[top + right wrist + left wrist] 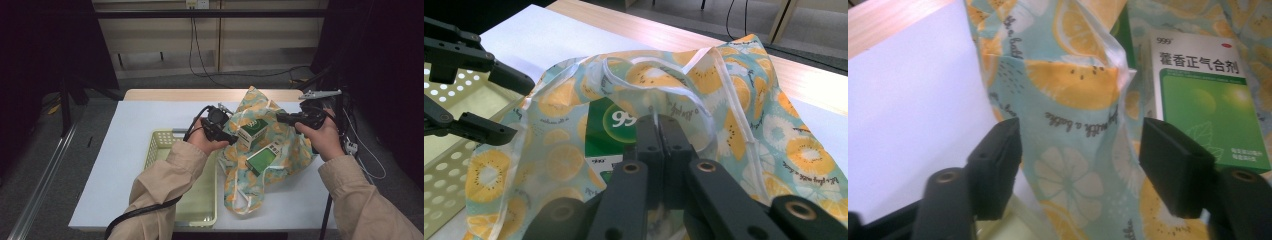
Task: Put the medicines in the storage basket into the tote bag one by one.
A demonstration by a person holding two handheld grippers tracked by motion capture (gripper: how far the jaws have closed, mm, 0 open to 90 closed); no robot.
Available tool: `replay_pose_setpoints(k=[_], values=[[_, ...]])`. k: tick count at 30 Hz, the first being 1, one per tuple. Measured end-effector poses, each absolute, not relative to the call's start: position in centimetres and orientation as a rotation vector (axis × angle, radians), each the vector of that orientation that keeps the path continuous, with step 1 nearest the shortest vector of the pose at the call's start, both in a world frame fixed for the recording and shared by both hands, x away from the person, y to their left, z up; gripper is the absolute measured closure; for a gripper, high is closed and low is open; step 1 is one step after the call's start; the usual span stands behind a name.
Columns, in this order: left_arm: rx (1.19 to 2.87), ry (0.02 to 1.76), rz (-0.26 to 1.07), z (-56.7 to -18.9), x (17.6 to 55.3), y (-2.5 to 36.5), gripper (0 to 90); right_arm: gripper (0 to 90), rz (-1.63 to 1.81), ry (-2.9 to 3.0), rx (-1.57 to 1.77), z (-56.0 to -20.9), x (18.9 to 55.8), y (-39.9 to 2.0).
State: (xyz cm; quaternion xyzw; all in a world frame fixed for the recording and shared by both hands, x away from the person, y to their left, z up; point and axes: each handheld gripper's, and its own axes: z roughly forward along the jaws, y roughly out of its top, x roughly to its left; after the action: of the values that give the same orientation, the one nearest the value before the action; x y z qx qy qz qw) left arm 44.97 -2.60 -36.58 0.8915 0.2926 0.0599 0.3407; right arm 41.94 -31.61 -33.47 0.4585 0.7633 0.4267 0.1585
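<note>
A lemon-print cloth bag (295,145) lies at the table's centre right. A green and white box (251,131) stands in its mouth and a second green box (261,159) lies lower on it. My right gripper (278,118) is shut on the bag's white handle strap (684,92) at the rim and holds it up. My left gripper (231,126) is at the bag's left edge. In the left gripper view its jaws (1083,167) stand apart with the bag's edge (1073,150) between them, untouched by the pads. A box (1208,95) sits just beyond.
A pale yellow perforated basket (160,142) lies on the white table cover (145,115), left of the bag and under my left forearm. The table's wooden far edge (200,94) runs behind the bag. Cables trail on the floor beyond.
</note>
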Motion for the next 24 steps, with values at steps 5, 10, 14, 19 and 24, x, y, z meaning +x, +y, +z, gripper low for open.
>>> replay_pose_setpoints(k=[5, 10, 14, 19, 24], values=[[2.339, 0.745, 0.112, -36.5, 44.7, -2.9, 56.3, 89.6, 1.227, 2.167, 1.314, -33.4, 41.9, -31.8], [2.372, 0.724, 0.061, -36.4, 44.4, -3.2, 83.4, 89.6, 1.23, 2.16, 1.311, -33.4, 41.8, -31.9], [2.346, 0.747, 0.03, -36.1, 44.4, -3.1, 90.0, 89.6, 1.231, 2.156, 1.314, -33.4, 41.7, -32.0], [2.283, 0.775, 0.005, -35.1, 44.6, -2.4, 90.0, 89.6, 1.232, 2.163, 1.314, -33.7, 41.6, -31.8], [2.222, 0.802, -0.001, -33.6, 44.8, -1.8, 90.0, 89.6, 1.235, 2.174, 1.308, -33.9, 41.7, -31.4]])
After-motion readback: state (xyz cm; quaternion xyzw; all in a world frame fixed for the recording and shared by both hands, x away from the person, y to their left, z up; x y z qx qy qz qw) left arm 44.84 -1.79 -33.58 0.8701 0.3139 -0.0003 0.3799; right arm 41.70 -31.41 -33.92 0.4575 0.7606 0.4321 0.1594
